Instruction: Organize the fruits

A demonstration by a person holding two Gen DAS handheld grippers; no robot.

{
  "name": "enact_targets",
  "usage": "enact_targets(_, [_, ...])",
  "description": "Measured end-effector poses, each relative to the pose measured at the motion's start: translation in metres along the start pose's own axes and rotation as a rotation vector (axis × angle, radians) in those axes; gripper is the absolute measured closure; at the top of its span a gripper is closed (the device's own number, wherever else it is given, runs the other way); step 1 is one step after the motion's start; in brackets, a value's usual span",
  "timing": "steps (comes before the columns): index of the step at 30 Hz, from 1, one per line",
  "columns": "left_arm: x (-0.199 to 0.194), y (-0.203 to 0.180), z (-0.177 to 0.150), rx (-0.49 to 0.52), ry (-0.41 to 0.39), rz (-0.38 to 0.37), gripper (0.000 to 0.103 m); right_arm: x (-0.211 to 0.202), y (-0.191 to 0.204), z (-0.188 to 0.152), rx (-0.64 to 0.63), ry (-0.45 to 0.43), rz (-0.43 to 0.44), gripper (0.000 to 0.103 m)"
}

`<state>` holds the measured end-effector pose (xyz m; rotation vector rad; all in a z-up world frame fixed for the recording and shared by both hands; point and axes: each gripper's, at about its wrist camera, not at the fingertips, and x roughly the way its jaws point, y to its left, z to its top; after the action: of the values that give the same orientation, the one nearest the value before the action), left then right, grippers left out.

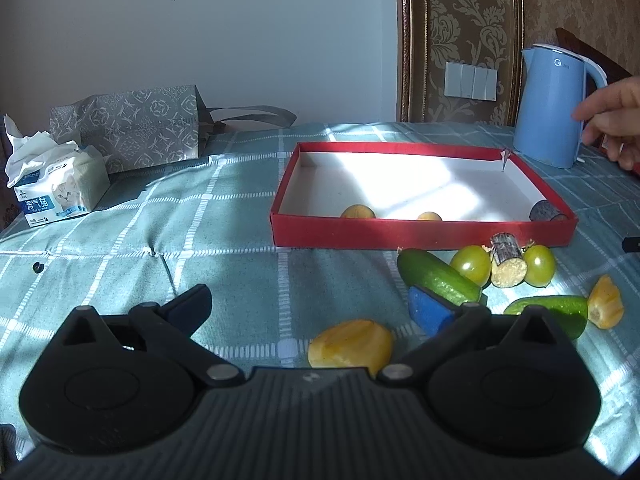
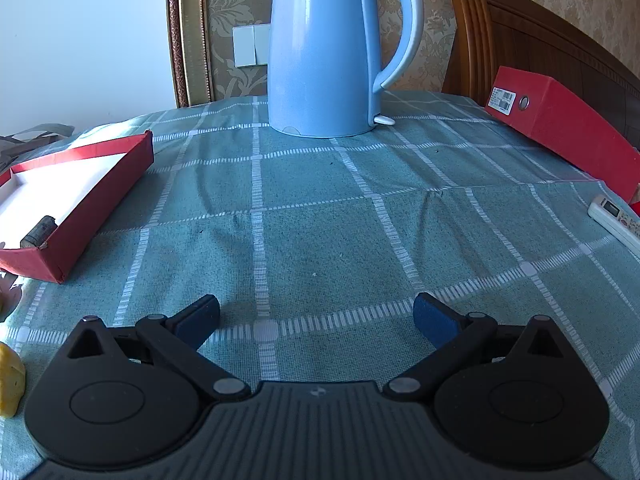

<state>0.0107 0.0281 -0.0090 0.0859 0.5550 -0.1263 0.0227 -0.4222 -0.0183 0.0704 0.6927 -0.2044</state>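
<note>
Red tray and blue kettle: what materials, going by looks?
Red tray: likely cardboard, matte red outside, white inside; a corner seam is torn and folded. Blue kettle: probably plastic shell, smooth semi-gloss with soft highlights, paler handle; a metal liner can't be ruled out.

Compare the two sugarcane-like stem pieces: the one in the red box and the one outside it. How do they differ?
The piece in the box lies inside the red box, in its near right corner, looking dark and shaded. The piece outside rests on the tablecloth between two green tomatoes, sunlit, its pale cut end facing the camera. Both are short grey-skinned cylinders lying on their sides.
</note>
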Motion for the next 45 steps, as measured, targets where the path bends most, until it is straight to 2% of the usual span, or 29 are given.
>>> enact_targets(5, [-0.005,0.002,0.002,-0.008,-0.002,-0.015,0.0,0.0,0.0,0.0,0.0,0.0,0.0,0.0])
enact_targets(11, [-0.012,-0.001,0.0,0.066,-0.011,0.005,0.0,0.0,0.0,0.0,0.0,0.0,0.0,0.0])
enact_targets(15, [-0.008,0.007,-0.001,0.037,-0.007,0.018,0.0,0.0,0.0,0.0,0.0,0.0,0.0,0.0])
enact_targets(20, [-0.001,0.012,-0.003,-0.006,0.013,-0.006,0.0,0.0,0.0,-0.001,0.0,0.0,0.0,0.0])
enact_targets(28, [-0.003,0.004,-0.006,0.031,0.004,-0.007,0.0,0.0,0.0,-0.001,0.0,0.0,0.0,0.0])
enact_targets(45, [0.0,0.009,-0.009,0.03,0.02,0.023,0.0,0.001,0.001,-0.001,0.0,0.0,0.0,0.0])
